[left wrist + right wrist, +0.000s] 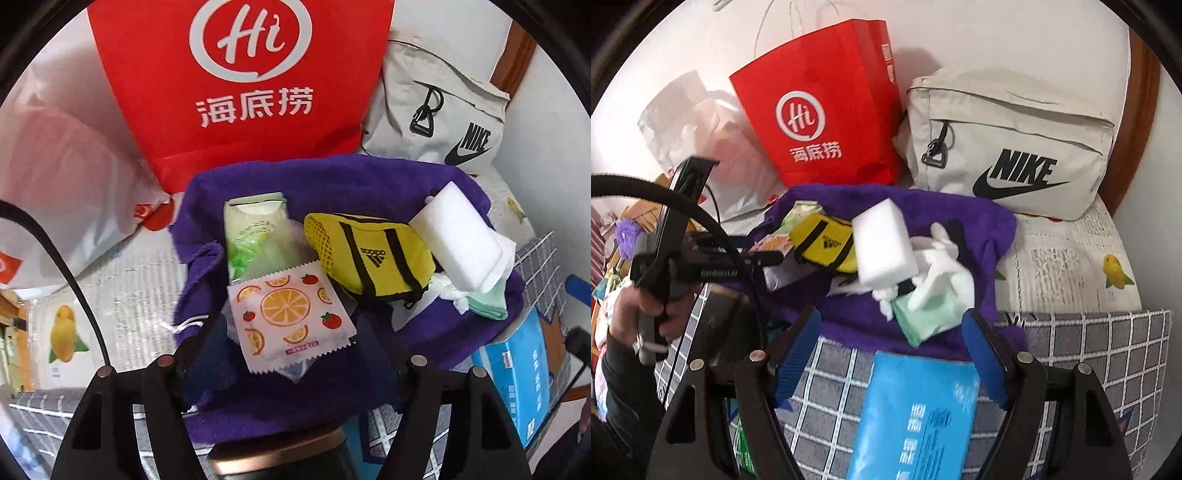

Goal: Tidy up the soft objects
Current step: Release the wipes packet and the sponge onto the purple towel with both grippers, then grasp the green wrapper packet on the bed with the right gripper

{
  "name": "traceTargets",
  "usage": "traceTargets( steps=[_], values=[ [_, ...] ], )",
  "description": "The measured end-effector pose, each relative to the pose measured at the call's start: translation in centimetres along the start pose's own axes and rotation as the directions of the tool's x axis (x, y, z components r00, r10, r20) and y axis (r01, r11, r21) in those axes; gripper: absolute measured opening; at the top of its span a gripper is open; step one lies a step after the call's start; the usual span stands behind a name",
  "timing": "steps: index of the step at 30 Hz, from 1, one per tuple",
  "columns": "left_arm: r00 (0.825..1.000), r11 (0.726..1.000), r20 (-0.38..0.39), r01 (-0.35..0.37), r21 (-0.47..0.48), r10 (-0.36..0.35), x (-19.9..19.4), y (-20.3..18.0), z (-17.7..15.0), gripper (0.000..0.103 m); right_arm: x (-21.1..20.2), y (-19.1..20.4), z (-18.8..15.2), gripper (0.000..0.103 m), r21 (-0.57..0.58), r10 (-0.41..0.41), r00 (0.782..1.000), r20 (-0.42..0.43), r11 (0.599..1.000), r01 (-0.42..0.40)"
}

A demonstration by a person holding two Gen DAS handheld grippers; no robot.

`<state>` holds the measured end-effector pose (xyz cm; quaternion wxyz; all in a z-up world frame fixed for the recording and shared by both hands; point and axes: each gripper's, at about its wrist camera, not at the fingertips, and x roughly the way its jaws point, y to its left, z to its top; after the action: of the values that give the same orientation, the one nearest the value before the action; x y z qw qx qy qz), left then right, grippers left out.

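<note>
A purple towel [332, 177] lies spread out with soft things on it: a green tissue pack [255, 229], a yellow Adidas pouch [373, 254], a white sponge block [461, 236] and a mint cloth [487, 299]. An orange-printed packet [291, 317] lies flat on the towel between the fingers of my left gripper [293, 323], which is open; the pads stand beside the packet's edges. My right gripper [890, 317] is open and empty, above the towel's [849, 199] near edge, just short of the mint cloth [923, 314] and crumpled white tissue [945, 266].
A red paper bag [827, 110], a beige Nike bag [1008, 147] and a white plastic bag [66, 177] stand behind the towel. A blue tissue pack [912, 413] lies on the checked grey cloth [1089, 350] under my right gripper. A hand [646, 306] holds the left gripper.
</note>
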<state>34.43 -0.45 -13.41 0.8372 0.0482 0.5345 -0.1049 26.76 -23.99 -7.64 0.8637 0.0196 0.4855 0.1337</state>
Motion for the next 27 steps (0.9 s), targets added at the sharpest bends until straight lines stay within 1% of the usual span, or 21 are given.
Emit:
traceTargets(
  steps=[3,6,9,12,14,15,17,20,23,25,27],
  values=[
    [1.0,1.0,-0.001,-0.028,0.002,0.028,-0.9,0.0,-0.3,0.071,-0.6,0.5,-1.0,0.078,-0.008,0.006,1.0,-0.003,1.0,-0.006],
    [1.0,0.999,0.003,-0.03,0.011,0.03,-1.8,-0.1,-0.7,0.073,-1.6,1.3,-2.0,0.078,-0.014,0.008,1.0,0.013,1.0,-0.008],
    [0.998,0.998,0.007,-0.062,0.011,0.062,-2.6,-0.2,-1.0,0.073,-2.6,2.2,-3.1,0.078,-0.026,0.035,0.999,0.018,0.999,-0.035],
    [0.997,0.997,0.027,-0.073,-0.001,0.073,-3.7,-0.1,-1.2,0.077,-3.6,3.2,-4.4,0.078,-0.034,0.055,0.998,0.017,0.998,-0.054],
    [0.996,0.996,0.035,-0.087,-0.01,0.088,-4.3,0.1,-1.4,0.078,-4.2,3.9,-5.5,0.078,-0.039,0.067,0.998,0.015,0.997,-0.066],
    [0.996,0.996,0.043,-0.082,-0.022,0.083,-4.7,0.3,-1.5,0.078,-4.4,4.3,-5.9,0.078,-0.04,0.074,0.997,0.014,0.996,-0.074],
    [0.998,0.998,0.043,-0.046,-0.035,0.048,-5.2,0.5,-1.5,0.083,-4.7,5.1,-6.8,0.078,-0.048,0.094,0.996,0.003,0.994,-0.094],
    [0.997,0.997,0.052,-0.058,-0.046,0.06,-5.6,0.5,-1.6,0.083,-4.9,6.2,-7.9,0.078,-0.061,0.107,0.994,-0.006,0.992,-0.107],
    [0.998,0.996,0.048,-0.023,-0.081,0.027,-5.7,0.9,-1.9,0.083,-5.0,6.9,-8.9,0.078,-0.063,0.118,0.993,-0.021,0.991,-0.119],
    [0.998,0.995,0.048,-0.025,-0.095,0.03,-5.5,0.9,-1.7,0.083,-5.0,7.2,-9.4,0.078,-0.062,0.125,0.992,-0.029,0.99,-0.126],
    [0.997,0.996,0.066,-0.026,-0.089,0.032,-5.3,0.7,-1.5,0.083,-5.0,7.6,-9.9,0.078,-0.071,0.123,0.992,-0.039,0.99,-0.126]
  ],
)
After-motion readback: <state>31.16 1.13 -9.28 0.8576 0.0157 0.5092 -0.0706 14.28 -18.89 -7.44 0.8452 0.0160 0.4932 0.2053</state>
